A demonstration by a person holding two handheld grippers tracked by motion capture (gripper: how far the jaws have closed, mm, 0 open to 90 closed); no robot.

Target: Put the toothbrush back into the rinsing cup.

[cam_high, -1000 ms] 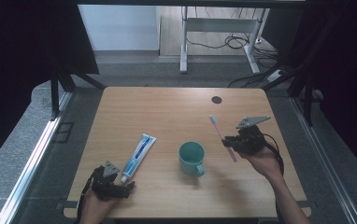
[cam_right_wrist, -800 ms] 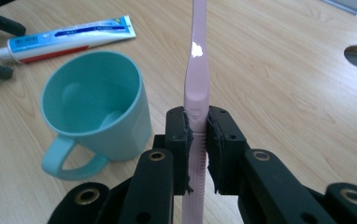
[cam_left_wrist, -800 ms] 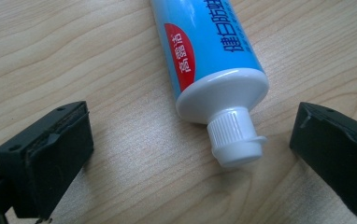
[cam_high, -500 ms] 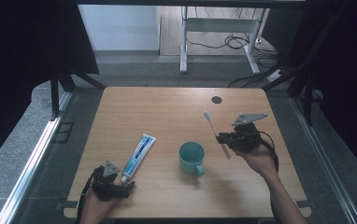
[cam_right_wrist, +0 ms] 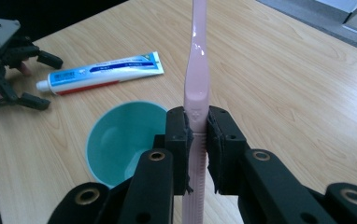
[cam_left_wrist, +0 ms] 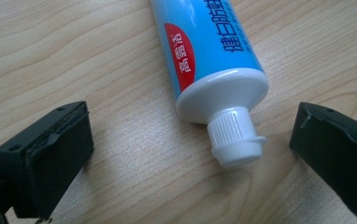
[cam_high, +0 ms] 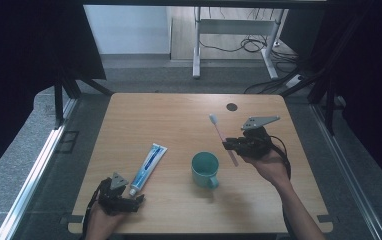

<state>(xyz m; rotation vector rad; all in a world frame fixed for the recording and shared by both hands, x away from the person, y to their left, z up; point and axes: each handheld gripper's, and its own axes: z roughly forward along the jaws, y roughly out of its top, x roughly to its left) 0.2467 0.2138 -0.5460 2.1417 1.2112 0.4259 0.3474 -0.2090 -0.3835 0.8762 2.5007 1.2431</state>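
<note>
High view: one pink toothbrush (cam_high: pixel 223 137) clamped in the right gripper (cam_high: pixel 235 146), long axis slanting up-left, just right of one teal mug (cam_high: pixel 205 170); one toothpaste tube (cam_high: pixel 147 163) on the table (cam_high: pixel 179 115). Left gripper view: jaws wide open, holding nothing, tube cap (cam_left_wrist: pixel 236 137) between them. Right gripper view: jaws shut on the handle, mug just left.

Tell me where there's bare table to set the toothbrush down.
The far left of the table, beyond the toothpaste tube, is bare, as is the near right corner. It is crowded around the teal mug and by the left tool.
</note>
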